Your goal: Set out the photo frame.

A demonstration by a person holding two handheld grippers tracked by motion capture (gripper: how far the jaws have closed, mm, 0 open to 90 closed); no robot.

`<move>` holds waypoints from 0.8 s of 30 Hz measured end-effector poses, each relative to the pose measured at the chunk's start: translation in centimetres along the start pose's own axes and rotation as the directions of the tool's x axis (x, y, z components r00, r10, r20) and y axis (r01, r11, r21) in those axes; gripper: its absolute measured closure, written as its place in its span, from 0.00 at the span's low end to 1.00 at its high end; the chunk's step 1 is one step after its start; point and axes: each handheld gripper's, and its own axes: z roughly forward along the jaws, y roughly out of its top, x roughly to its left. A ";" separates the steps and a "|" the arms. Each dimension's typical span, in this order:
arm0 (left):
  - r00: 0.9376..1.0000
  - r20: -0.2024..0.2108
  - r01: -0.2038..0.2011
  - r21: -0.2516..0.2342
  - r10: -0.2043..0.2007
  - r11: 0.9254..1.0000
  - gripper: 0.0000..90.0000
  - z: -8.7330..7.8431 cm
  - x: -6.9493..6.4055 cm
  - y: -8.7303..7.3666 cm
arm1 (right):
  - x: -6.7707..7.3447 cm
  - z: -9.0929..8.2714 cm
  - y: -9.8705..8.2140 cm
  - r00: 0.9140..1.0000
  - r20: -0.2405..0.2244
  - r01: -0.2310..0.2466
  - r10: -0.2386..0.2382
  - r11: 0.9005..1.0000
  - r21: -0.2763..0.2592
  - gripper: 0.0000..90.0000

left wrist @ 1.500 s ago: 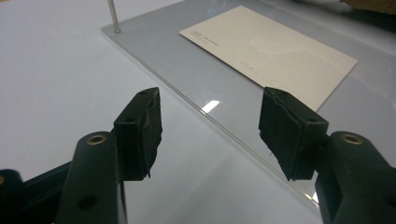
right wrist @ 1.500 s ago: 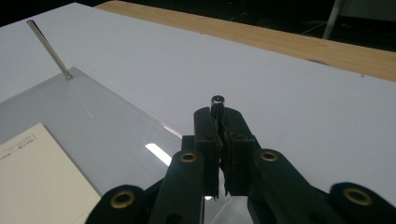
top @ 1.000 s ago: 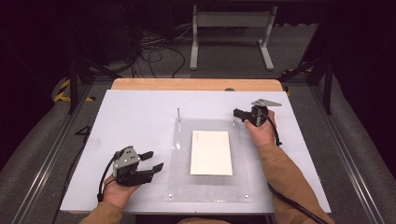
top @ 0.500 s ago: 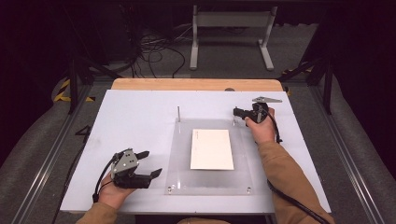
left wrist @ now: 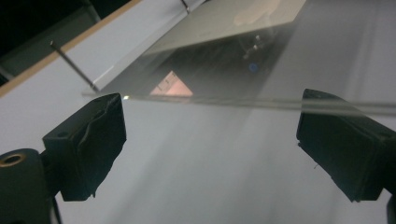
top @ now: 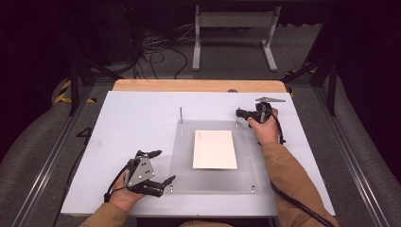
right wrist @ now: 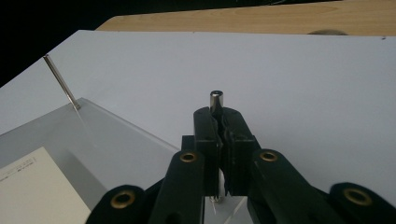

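A clear acrylic plate lies on the white table top, with a white sheet of paper on its middle. My left gripper sits at the plate's near left corner. Its jaws have just been opening and now stand wide; in the left gripper view the plate's edge runs across ahead of them, untouched by the pads. My right gripper is at the far right corner, shut on an upright metal pin.
A second thin pin stands at the plate's far left corner, and short screws mark the near corners. The table's wooden far edge borders a floor with cables and a metal stand.
The left gripper's jaws have spread wide and shifted slightly at the near left corner. The plate's near edge has settled flat. The right gripper has stayed on its pin.
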 end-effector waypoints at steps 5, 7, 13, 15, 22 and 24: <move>0.999 0.042 -0.023 -0.037 0.024 0.999 0.08 1.6 -0.1 0.3 | 0.0 0.0 -0.1 1.000 -0.005 -0.013 0.013 1.000 -0.005 0.95; 0.999 0.046 -0.024 -0.062 0.027 0.998 0.07 2.2 -0.1 0.4 | 0.0 0.0 0.0 1.000 -0.003 -0.015 0.015 1.000 -0.003 0.95; 0.999 0.045 -0.019 -0.081 0.023 0.997 0.11 3.0 -0.1 0.6 | 0.0 0.1 -0.1 1.000 -0.002 -0.016 0.016 1.000 -0.006 0.95; 0.999 0.030 -0.024 -0.081 0.026 0.996 0.16 2.9 -0.1 0.6 | 0.0 0.0 -0.1 1.000 0.000 -0.010 0.010 1.000 -0.003 0.95; 0.996 -0.031 -0.088 -0.098 0.086 0.991 0.48 2.9 -0.6 0.5 | 0.3 -0.2 0.1 1.000 0.009 0.002 -0.002 1.000 0.012 0.95; 0.996 -0.039 -0.084 -0.114 0.081 0.990 0.54 2.9 -0.5 0.6 | 0.3 -0.2 0.1 1.000 0.007 0.007 -0.007 1.000 0.017 0.94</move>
